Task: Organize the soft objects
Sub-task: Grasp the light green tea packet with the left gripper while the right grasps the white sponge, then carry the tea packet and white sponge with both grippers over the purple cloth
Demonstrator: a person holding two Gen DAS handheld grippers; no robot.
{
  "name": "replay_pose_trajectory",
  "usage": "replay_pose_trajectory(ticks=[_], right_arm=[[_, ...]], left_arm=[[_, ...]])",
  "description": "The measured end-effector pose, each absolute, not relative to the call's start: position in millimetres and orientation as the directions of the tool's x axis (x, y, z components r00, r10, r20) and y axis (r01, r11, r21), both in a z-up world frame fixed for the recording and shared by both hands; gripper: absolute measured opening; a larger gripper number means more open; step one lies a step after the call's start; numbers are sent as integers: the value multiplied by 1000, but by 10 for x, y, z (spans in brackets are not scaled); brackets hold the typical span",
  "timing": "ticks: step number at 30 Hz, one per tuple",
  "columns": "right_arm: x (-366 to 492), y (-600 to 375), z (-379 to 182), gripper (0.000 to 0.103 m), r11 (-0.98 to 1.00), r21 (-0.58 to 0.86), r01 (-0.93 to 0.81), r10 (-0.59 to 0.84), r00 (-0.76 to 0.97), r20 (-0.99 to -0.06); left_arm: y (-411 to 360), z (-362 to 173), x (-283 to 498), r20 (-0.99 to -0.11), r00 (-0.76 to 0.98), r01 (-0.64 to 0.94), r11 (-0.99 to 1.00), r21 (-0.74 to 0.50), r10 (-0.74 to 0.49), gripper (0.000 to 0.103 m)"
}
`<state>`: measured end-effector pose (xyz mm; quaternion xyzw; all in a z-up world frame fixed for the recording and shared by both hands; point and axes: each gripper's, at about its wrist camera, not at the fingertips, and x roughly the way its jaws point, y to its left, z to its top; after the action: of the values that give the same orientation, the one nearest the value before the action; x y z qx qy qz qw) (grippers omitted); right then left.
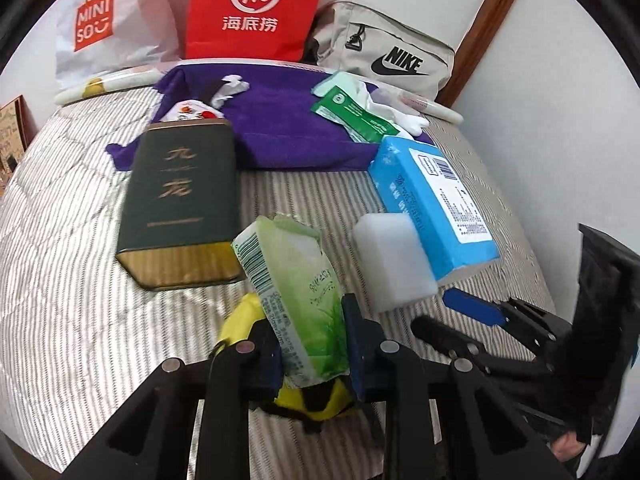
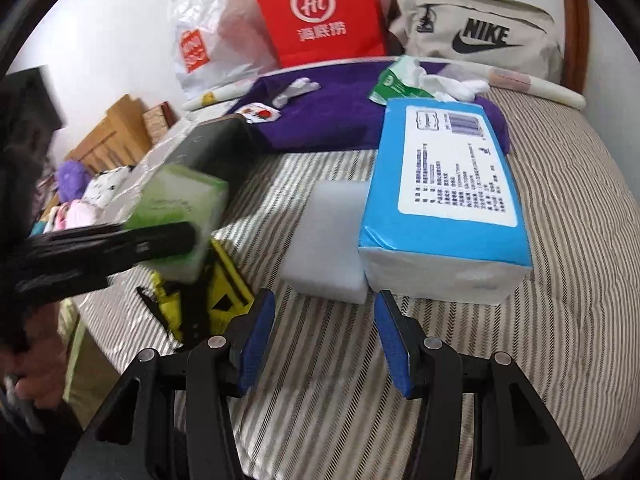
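The left claw (image 1: 308,340) grips one green tissue pack (image 1: 294,300) between its two blue pads, lifted off the striped bed cover (image 1: 80,300) and tilted, with a yellow and black cloth (image 1: 316,398) lying just under it. The right claw (image 2: 324,340) stands partly open with nothing between its fingers, hovering over the bare stripes just in front of one white foam block (image 2: 324,240) and one big blue tissue pack (image 2: 444,192), which touch side by side. One dark green tin (image 1: 180,204) lies flat to the left of the lifted pack. Behind it is one purple towel (image 1: 280,120) carrying one torn green wrapper (image 1: 352,114) with white tissue spilling out and one small red-and-white packet (image 1: 190,111). Three bags stand along the wall: one white plastic bag (image 1: 108,28), one red paper bag (image 1: 256,8) and one beige sports bag (image 1: 392,56).
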<state>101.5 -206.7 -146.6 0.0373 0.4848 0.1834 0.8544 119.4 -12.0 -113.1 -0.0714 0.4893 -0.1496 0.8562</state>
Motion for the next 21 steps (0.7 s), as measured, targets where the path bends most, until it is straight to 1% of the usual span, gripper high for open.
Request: replay_pose_trajectory(ticks=[4,5,8,13,14,16,17,21], right_arm=[[1063,-1967,-1517,52,945,239,-223,318,456,-831],[1058,-1947,-1516,53,949,235,-208,307,462,-832],[1057,-1894,-1504,65,968,201,-150,249,497,-831],[1115,-1815,-1565,65,983,167,-71,180,496,-849],[1123,-1808,-1573,64,984,164,-64,173,500,-849],[1132,-1800,-1593,58,988,151,-44,152,503,-850],[1129,-1804,-1598,49,988,149,-35,146,504,-851],[1040,-1829,-1593,49,986,153,-69,167,496,-852]], left_arm=[[31,-1148,1134,-808,489,193,944,-267,-328,24],[74,-1155,1127,-805,491,191,943,-273,-333,24],[209,-1189,1111,-794,492,191,935,-300,-356,24],[338,-1244,1067,-784,488,199,924,-328,-383,24],[360,-1252,1058,-783,488,201,922,-330,-386,24],[407,-1261,1038,-777,490,206,919,-337,-395,24],[436,-1263,1029,-775,493,206,918,-339,-397,24],[533,-1276,999,-772,503,191,921,-340,-389,24]])
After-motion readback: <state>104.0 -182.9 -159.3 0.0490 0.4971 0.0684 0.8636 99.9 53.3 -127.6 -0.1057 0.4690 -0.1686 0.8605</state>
